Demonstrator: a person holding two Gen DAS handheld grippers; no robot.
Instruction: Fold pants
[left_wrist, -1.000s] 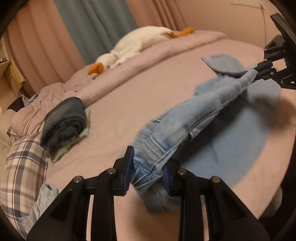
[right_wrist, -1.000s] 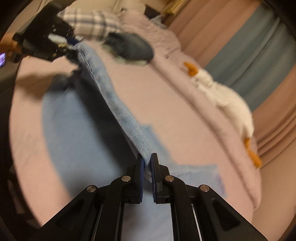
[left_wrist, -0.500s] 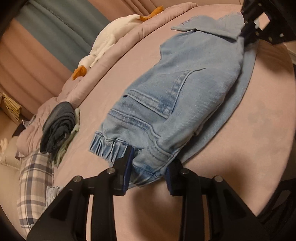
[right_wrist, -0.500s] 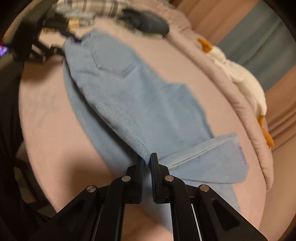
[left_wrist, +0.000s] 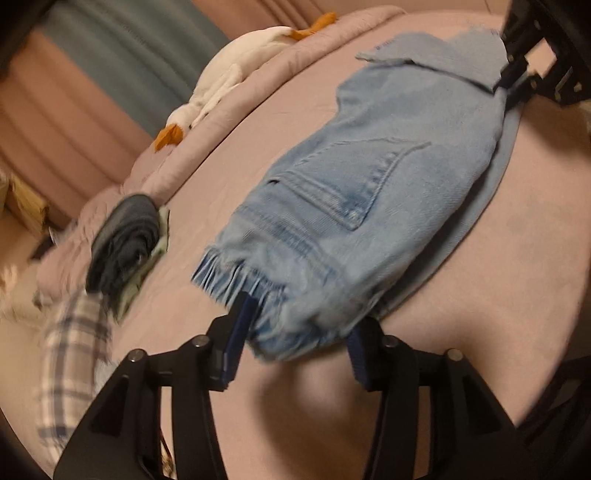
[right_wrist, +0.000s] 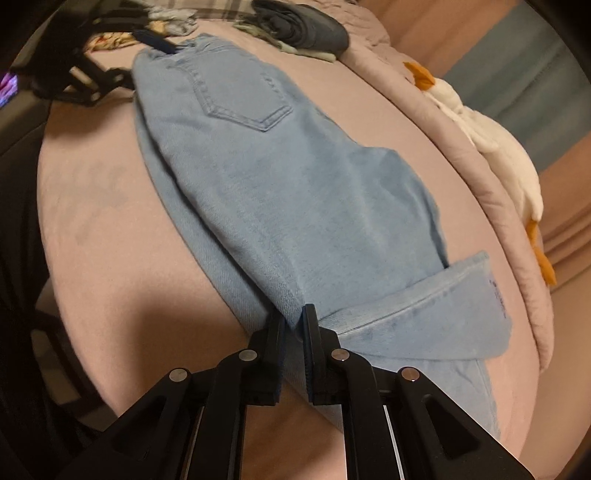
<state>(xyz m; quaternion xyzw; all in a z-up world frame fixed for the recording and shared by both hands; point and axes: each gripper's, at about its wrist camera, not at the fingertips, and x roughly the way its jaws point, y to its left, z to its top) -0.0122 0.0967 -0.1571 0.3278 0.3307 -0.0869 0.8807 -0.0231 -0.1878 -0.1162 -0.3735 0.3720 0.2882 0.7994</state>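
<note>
The pants, light blue denim with a stitched patch pocket and a gathered waistband, are laid folded lengthwise on the bed, whose pink cover looks smooth and matte. In the left wrist view the waistband end lies at 6 o'clock between the fingers of the left gripper; its jaws have just been opening and are seen apart, the blue pads no longer pressed on the cloth. In the right wrist view the right gripper is seen at 6 o'clock, jaws nearly together and clamped on a thin fold of the leg, a turned-back cuff just beside it at 4 o'clock. A rolled dark garment is noted at 12 o'clock, a white plush goose at 2 o'clock.
</note>
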